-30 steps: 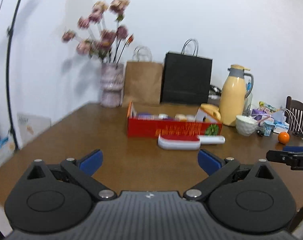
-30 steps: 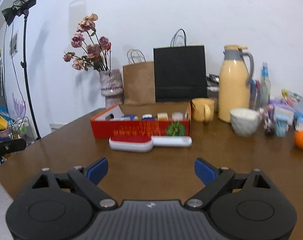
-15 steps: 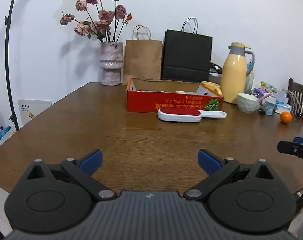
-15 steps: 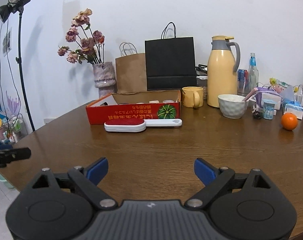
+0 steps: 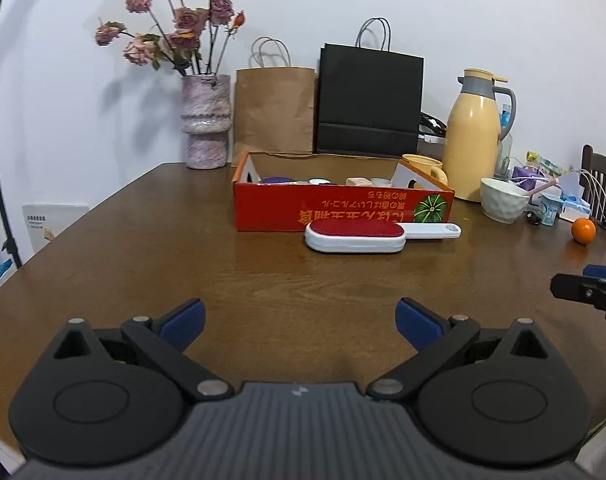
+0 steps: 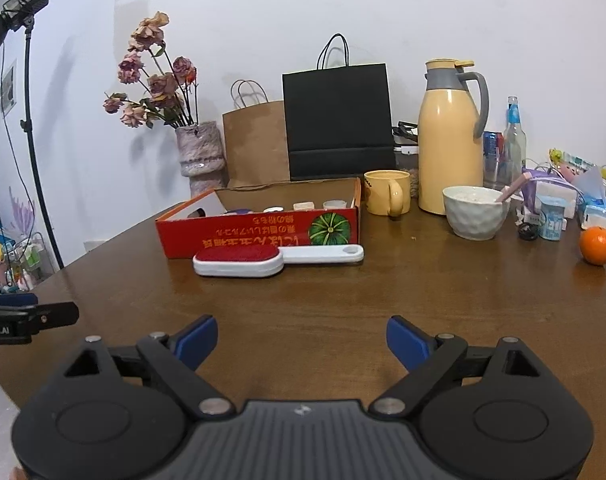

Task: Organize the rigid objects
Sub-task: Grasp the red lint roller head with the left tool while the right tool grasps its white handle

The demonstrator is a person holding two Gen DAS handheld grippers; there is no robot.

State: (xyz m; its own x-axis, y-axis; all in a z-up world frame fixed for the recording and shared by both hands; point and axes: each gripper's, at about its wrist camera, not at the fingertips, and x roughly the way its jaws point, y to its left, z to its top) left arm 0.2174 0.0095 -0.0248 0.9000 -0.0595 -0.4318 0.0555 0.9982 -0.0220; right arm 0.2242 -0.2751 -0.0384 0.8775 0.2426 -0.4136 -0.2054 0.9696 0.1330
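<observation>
Both hand-held grippers have drawn nearer to the red box over the last second, so the box and brush loom larger than before, while the things on the table lie where they did.

From the left wrist view, the left hand-held gripper (image 5: 299,318) hangs over the bare wood of the table (image 5: 143,248), its blue fingers (image 5: 183,320) spread wide with nothing between them. Ahead lies the lint brush (image 5: 357,236), white with a red pad, flat on the table and just in front of the red box (image 5: 335,210), its handle pointing right. Small items sit inside the box, too hidden to name. Behind stand a vase of dried flowers (image 5: 206,122), a brown paper bag (image 5: 275,110), a black paper bag (image 5: 369,102) and a yellow thermos (image 5: 473,140). A white bowl (image 5: 503,200) and an orange (image 5: 583,231) rest to the right. The tip of the right hand-held gripper (image 5: 591,290) shows at the right edge.

From the right wrist view, the right hand-held gripper (image 6: 301,338) is likewise spread and empty above the table (image 6: 463,300). The lint brush (image 6: 239,261) lies ahead and left, close against the red box (image 6: 259,228). A yellow mug (image 6: 387,192) stands just right of the box, beside the thermos (image 6: 449,144) and bowl (image 6: 475,212); the orange (image 6: 596,245) sits far right.
</observation>
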